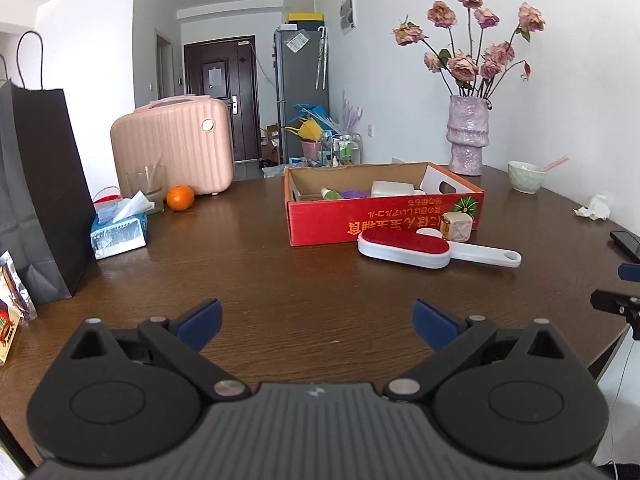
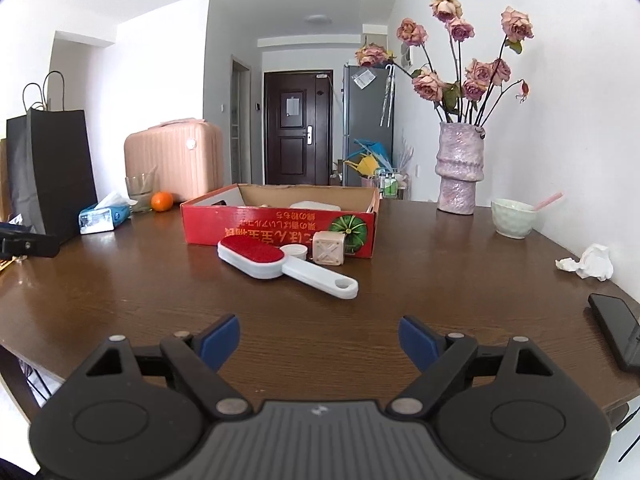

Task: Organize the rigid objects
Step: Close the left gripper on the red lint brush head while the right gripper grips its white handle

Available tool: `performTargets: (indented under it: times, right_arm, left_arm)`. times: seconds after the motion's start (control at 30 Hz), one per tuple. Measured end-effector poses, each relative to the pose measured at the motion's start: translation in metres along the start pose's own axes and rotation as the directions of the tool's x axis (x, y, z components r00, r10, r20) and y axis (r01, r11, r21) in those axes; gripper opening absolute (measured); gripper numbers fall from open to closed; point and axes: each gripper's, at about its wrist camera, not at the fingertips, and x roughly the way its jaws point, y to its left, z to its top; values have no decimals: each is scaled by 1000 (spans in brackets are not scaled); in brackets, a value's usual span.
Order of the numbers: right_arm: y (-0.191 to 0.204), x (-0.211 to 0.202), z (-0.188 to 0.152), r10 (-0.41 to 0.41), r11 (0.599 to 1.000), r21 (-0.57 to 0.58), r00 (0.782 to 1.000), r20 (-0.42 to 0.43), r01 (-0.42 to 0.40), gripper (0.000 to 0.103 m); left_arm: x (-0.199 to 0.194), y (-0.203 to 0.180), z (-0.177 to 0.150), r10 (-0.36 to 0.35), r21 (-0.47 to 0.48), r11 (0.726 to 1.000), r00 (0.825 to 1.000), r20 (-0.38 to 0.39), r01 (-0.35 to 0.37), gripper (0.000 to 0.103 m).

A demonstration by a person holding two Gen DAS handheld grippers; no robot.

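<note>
Both the left gripper [image 1: 316, 326] and right gripper [image 2: 319, 343] hang empty, jaws apart, with the brush [image 2: 280, 268] lying ahead before the box [image 2: 280, 222], handle toward the right, nearer the right hand.

We see bare table [image 2: 304, 320] between both grippers and the lint brush [image 2: 280, 266], so the way forward is open. Behind the brush the red box [image 2: 260, 226] blocks passage, with a wooden cube [image 2: 329, 249] against it. A phone [image 2: 616, 330] lies at the right edge.
</note>
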Motion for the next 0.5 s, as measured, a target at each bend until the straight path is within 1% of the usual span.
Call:
performTargets:
  times: [0.1,0.2,0.23,0.27,0.3,0.37,0.43,0.5]
  right_arm:
    - [-7,3,1,-2,1000,16,1000,-2,2,80]
    - [-15,11,1,-10,999,39,1000,-12,11,80]
    - [-17,14,2,-13,999,48,1000,-18,14,79]
    - [-19,18,2,-11,998,54,1000,-26,12,75]
    - [-21,23,2,-5,998,55,999,-39,7,71]
    - [-23,36,4,-1,999,51,998,-66,5,68]
    - [-26,49,7,-6,999,44,996,-89,10,68]
    - [-29,65,11,-12,999,39,994,-110,16,68]
  left_arm:
    - [2,-2,6,-6,-8,1000,1000,4,6,103]
    - [15,-4,15,-39,-23,999,999,-16,38,103]
    - [21,-6,19,-49,-24,999,999,-25,48,103]
    - [28,-8,21,-54,-21,998,998,-32,54,103]
    - [36,-10,24,-56,-16,998,998,-39,56,103]
    - [53,-15,28,-64,-8,998,997,-50,64,103]
    - [75,-18,32,-78,-16,997,995,-67,77,103]
    - [102,-20,37,-71,-46,997,992,-106,67,103]
